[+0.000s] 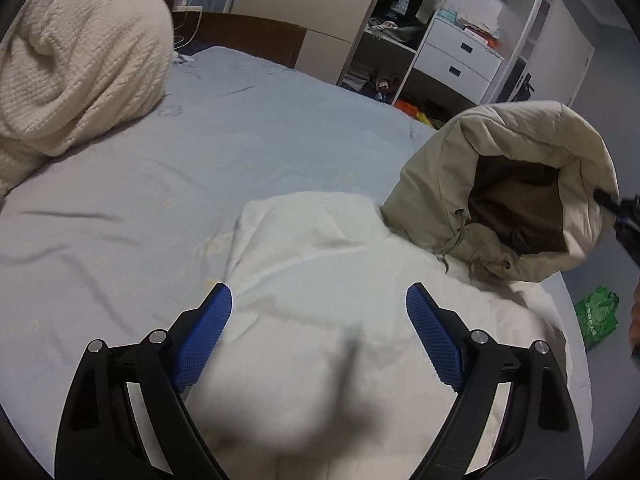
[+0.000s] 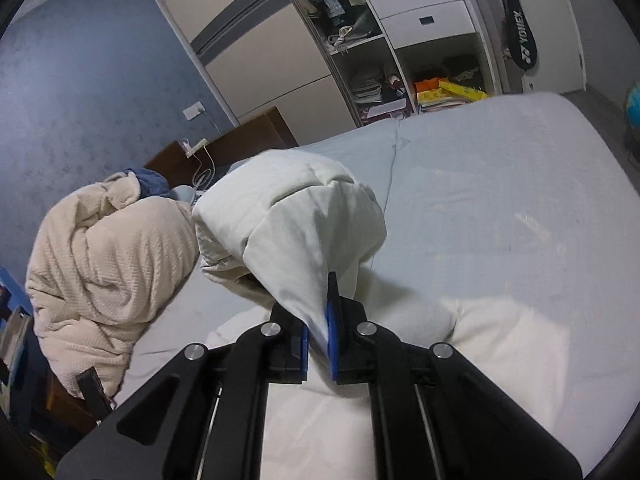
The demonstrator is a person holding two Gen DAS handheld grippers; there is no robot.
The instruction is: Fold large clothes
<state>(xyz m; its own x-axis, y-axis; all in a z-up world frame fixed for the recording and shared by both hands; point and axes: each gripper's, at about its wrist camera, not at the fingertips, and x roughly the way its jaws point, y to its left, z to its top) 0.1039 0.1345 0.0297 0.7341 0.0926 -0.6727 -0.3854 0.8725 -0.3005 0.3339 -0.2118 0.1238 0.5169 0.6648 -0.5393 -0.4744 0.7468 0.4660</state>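
A cream padded hooded coat (image 1: pixel 320 264) lies on the pale blue bed (image 1: pixel 168 168). My left gripper (image 1: pixel 319 316) is open just above the coat's body, holding nothing. The coat's hood (image 1: pixel 516 184) is lifted at the right, its brown lining showing. My right gripper (image 2: pixel 318 340) is shut on the hood's edge (image 2: pixel 304 232) and holds it above the rest of the coat (image 2: pixel 480 360). In the left wrist view the right gripper (image 1: pixel 618 210) shows at the hood's right rim.
A cream knitted blanket (image 1: pixel 76 64) (image 2: pixel 108 256) is heaped at the head of the bed. A dark headboard (image 1: pixel 248 36), an open wardrobe with white drawers (image 2: pixel 424 12) and a green bag (image 1: pixel 598 316) on the floor surround the bed.
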